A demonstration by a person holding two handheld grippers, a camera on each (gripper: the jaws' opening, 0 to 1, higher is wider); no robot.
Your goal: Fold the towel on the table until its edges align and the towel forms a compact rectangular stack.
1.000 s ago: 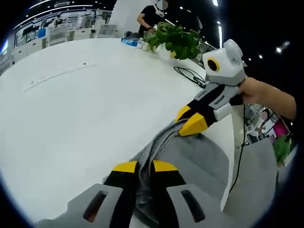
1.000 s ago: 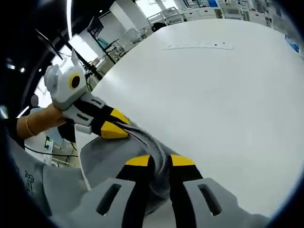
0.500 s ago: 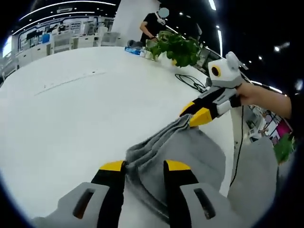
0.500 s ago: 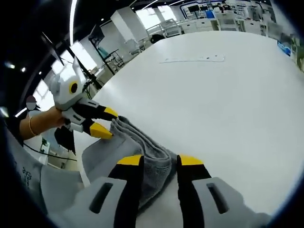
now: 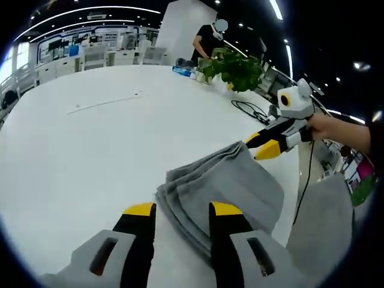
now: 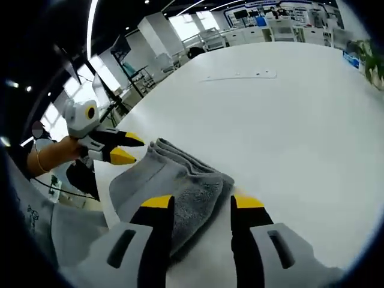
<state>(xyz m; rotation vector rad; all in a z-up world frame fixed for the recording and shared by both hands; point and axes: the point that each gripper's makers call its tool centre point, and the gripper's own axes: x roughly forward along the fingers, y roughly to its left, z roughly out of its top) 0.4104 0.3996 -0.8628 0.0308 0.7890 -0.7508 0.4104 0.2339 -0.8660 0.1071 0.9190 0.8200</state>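
A grey towel (image 5: pixel 225 186) lies folded in a layered stack on the white table (image 5: pixel 90 138), near its edge. My left gripper (image 5: pixel 179 209) hovers open just short of the stack's near corner, nothing between its yellow tips. In the right gripper view the same towel (image 6: pixel 174 183) lies flat, and my right gripper (image 6: pixel 198 203) stands open over its near end without gripping it. The right gripper (image 5: pixel 264 144) also appears in the left gripper view beyond the towel's far corner, apart from it. The left gripper (image 6: pixel 123 149) appears likewise at the towel's far side.
A potted green plant (image 5: pixel 237 60) and a black cable (image 5: pixel 252 111) sit at the table's far side, with a person (image 5: pixel 210 39) standing behind. A strip of marks (image 6: pixel 240 76) crosses the table top. The table edge (image 5: pixel 300 180) runs close by the towel.
Both grippers have let go of the towel, opened and pulled back. The towel's lifted fold has dropped and now lies flat as a layered stack.
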